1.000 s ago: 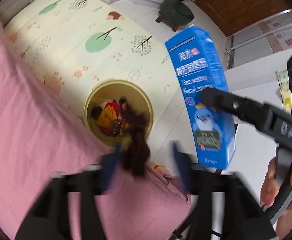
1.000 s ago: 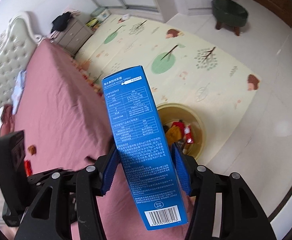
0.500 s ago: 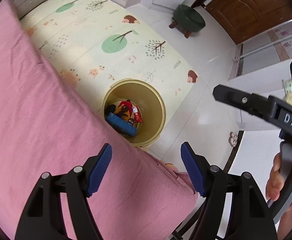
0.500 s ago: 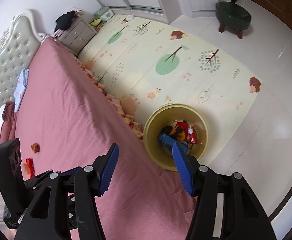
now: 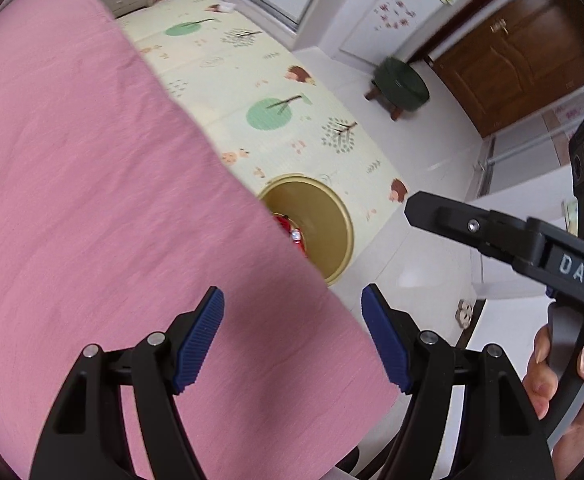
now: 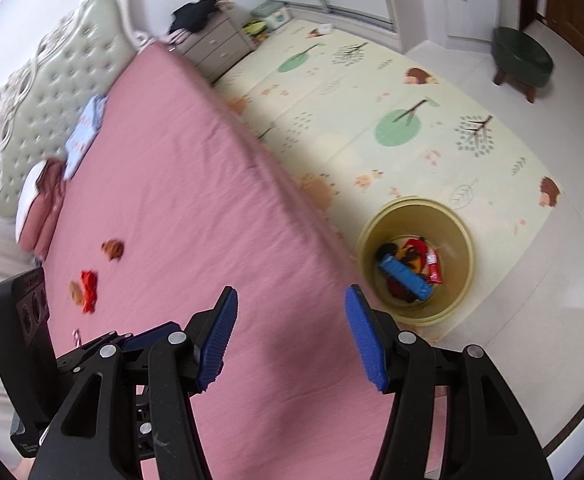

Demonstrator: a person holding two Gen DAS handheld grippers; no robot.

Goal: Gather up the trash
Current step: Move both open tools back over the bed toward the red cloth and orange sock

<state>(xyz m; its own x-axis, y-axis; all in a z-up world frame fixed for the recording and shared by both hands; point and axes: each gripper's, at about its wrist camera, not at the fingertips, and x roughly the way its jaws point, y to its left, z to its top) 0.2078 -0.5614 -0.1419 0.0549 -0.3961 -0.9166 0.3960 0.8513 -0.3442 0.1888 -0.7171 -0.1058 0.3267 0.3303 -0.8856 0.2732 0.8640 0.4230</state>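
Observation:
A yellow trash bin (image 6: 458, 236) stands on the floor beside the pink bed (image 6: 171, 208). It holds a blue box (image 6: 404, 276) and red and dark wrappers. In the left wrist view the bin (image 5: 328, 220) is half hidden by the bed edge. My right gripper (image 6: 289, 336) is open and empty over the bed corner. My left gripper (image 5: 292, 336) is open and empty over the bed. A red wrapper (image 6: 89, 285) and brown scraps (image 6: 113, 249) lie on the bed at the left.
A play mat (image 6: 392, 108) covers the floor beyond the bin. A green stool (image 6: 522, 58) stands at the far right. A grey nightstand (image 6: 215, 44) and padded headboard (image 6: 51, 92) are at the bed's far end, with pillows (image 6: 39, 204) and a blue cloth (image 6: 85, 134).
The right gripper opened and the blue box fell into the bin. The left gripper dropped a dark scrap there too. Both grippers have swung left, back over the bed.

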